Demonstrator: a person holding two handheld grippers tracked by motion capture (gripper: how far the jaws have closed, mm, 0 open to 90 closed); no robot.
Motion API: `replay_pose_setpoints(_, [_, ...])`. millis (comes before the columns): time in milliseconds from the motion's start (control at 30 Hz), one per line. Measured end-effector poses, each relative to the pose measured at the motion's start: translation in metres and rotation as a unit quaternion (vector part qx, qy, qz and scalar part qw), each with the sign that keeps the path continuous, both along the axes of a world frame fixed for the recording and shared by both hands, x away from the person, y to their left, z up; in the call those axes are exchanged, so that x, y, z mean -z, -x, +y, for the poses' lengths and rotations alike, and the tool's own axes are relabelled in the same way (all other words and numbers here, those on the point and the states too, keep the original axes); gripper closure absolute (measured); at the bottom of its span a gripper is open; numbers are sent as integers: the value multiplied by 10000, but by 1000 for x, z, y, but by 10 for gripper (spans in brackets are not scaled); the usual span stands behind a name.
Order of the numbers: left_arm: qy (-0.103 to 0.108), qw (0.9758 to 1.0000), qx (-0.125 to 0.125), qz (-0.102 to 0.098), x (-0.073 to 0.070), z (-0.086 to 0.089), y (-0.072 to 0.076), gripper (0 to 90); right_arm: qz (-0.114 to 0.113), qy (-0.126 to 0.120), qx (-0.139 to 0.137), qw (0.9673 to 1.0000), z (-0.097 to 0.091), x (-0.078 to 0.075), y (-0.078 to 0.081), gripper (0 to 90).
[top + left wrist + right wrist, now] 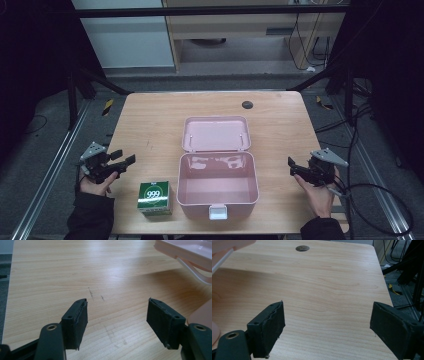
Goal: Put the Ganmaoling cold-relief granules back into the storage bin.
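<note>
At table centre: pink box (218,187), lid (216,133) thrown back flat toward the far edge, interior bare. Just beside its left wall, near the front edge: small green carton (155,198), upright, marked "999"; smaller print too fine to read. Left gripper (122,161) held above the left side of the table (150,115), jaws wide apart, nothing between them. Right gripper (291,166) likewise spread wide and empty, on the box's far side. Carton lies close in front and right of the left gripper, well apart from the right. Judged: left the nearer for any pickup.
</note>
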State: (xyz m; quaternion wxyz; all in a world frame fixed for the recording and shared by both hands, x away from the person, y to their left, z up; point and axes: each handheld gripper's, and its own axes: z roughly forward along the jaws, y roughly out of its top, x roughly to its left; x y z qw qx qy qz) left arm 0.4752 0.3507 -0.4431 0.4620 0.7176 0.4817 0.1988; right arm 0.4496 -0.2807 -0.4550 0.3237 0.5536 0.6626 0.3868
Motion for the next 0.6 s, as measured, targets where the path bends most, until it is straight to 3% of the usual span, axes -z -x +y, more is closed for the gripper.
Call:
replay_pose_setpoints(133, [-82, 9998, 159, -14, -5, -4, 2, 329, 52, 159, -30, 9999, 2, 2, -1, 124])
replay_pose_setpoints(333, [-284, 9984, 492, -12, -14, -10, 5, 325, 36, 189, -45, 9998, 1, 3, -1, 114])
replay_pose_setpoints(500, [-377, 9965, 743, -73, -25, -15, 11, 326, 79, 365, -67, 9993, 2, 7, -1, 106])
replay_pose_setpoints(533, [-485, 9949, 876, -84, -29, -17, 12, 324, 73, 368, -76, 9993, 2, 7, -1, 106])
replay_pose_setpoints(600, [-533, 9941, 946, -79, -32, -18, 13, 316, 64, 399, -125, 9991, 3, 7, -1, 104])
